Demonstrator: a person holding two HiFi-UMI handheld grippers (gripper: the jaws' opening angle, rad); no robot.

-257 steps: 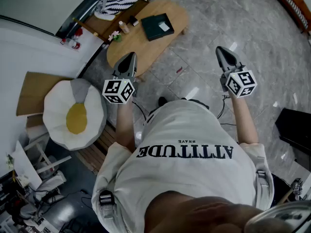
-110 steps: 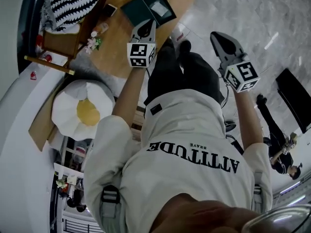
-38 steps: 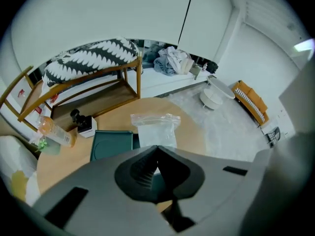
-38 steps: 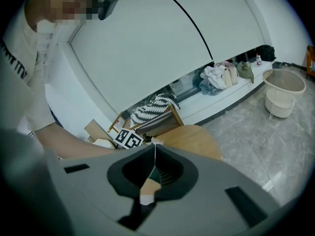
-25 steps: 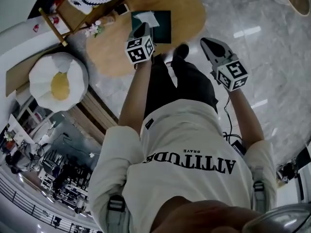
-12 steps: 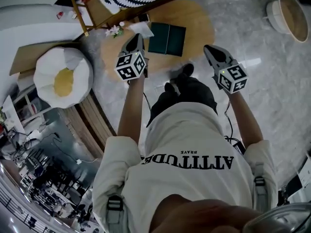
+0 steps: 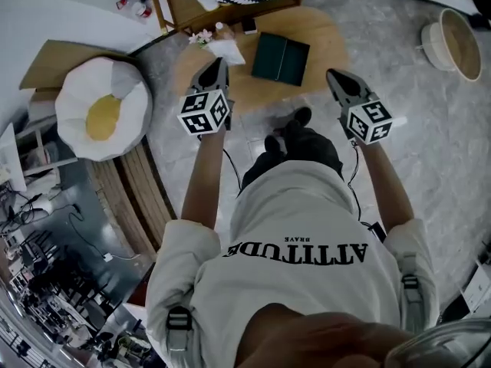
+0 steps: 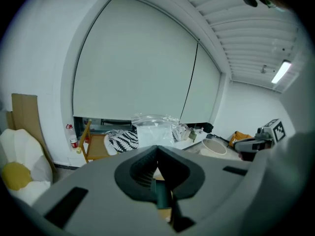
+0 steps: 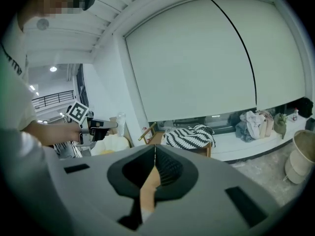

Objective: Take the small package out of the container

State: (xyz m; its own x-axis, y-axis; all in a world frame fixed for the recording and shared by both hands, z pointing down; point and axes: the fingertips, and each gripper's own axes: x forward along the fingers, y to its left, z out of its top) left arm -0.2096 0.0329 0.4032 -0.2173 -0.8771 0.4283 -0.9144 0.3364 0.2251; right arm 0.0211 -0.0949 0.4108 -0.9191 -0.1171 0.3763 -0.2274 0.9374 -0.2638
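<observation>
1. L tongs (image 7: 217, 67) & R tongs (image 7: 337, 77): both pinched together, nothing btwn, held in air.
2. On oval tabletop (image 7: 326, 37), dark green container (image 7: 281, 57) lies ahead, btwn both tongs.
3. The clear plastic bag (image 8: 150, 129), prob. the package, sits just ahead of L tongs at container's left edge. In or beside: can't tell.
4. Looks light, crinkly, slippery. Pinch its top edge.

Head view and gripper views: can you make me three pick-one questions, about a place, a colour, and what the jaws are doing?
1. Where is the dark green container? A on the wooden table; B on the floor; C on the chair.
2. What colour is the fried-egg cushion's middle? A red; B yellow; C blue.
3. The left gripper's jaws are: A wide apart; B shut on a cup; C shut on the clear package.
Answers: 1 A, it lies on the tabletop. 2 B, the yolk is yellow. 3 C, the bag sticks out of the closed jaws.
</observation>
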